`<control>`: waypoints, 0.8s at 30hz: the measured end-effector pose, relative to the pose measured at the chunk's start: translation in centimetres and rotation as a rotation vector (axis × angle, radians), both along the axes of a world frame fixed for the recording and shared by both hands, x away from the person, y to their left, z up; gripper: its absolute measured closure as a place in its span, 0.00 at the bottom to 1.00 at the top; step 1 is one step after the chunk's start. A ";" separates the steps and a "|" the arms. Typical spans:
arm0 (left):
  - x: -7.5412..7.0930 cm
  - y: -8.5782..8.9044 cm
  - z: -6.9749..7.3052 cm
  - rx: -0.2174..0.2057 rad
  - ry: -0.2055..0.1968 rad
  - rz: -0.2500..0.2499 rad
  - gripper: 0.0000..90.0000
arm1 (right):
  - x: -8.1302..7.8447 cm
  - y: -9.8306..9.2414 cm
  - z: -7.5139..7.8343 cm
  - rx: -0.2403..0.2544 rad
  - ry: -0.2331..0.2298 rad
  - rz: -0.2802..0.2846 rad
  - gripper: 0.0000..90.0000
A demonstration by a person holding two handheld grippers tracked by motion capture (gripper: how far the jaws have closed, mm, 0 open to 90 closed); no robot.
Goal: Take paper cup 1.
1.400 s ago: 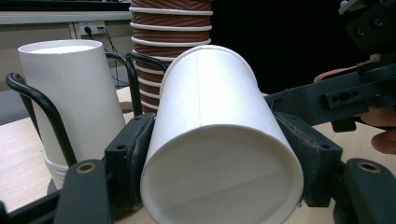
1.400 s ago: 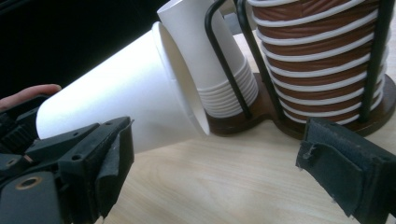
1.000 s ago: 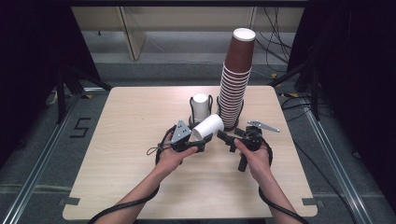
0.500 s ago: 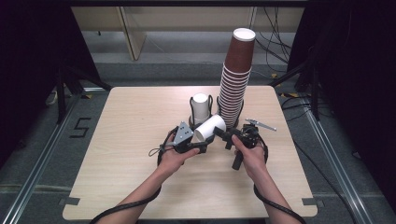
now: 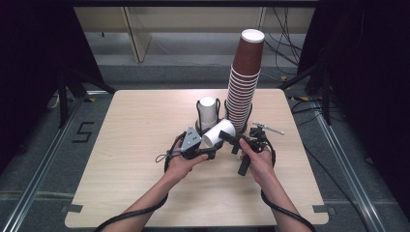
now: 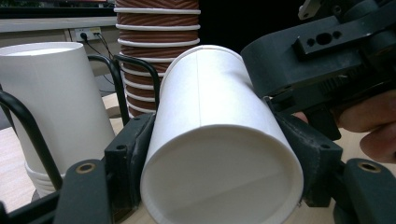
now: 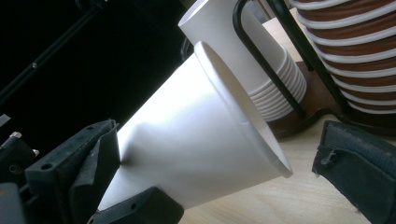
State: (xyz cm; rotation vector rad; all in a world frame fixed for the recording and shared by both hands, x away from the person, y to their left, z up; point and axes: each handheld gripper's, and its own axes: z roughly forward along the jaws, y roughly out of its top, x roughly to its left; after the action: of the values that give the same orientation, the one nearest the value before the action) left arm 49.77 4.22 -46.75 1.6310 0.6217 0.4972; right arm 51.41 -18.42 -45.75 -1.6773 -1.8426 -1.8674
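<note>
A white paper cup (image 5: 218,134) lies tilted above the table, and my left gripper (image 5: 211,146) is shut on it near its base. In the left gripper view the cup's (image 6: 219,140) base faces the camera, and both pads press its sides. My right gripper (image 5: 232,141) is just right of the cup, jaws open. In the right gripper view the cup (image 7: 196,135) lies across the gap between its jaws. The cup's rim stops a little short of the right pad (image 7: 359,172).
A black wire holder with a stack of white cups (image 5: 208,111) stands just behind the held cup. A tall stack of brown cups (image 5: 244,82) rises to its right. The wooden table (image 5: 135,145) has bare room at left and front.
My right gripper has shifted a little left, up to the held cup. The left gripper and the cup have stayed where they were.
</note>
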 end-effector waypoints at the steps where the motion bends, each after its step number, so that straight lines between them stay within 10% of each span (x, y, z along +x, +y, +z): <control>1: 0.0 0.0 0.0 -0.001 -0.001 0.001 0.36 | 0.0 0.0 -0.1 0.003 -0.004 0.001 0.01; 24: -0.2 -0.8 0.0 0.003 -0.014 -0.001 0.36 | 0.2 0.3 -0.5 0.122 0.094 0.017 0.01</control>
State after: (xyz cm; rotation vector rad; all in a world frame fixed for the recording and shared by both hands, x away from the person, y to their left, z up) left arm 49.57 3.46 -46.71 1.6291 0.6100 0.5094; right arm 51.62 -18.17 -46.21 -1.6729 -1.6675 -1.8200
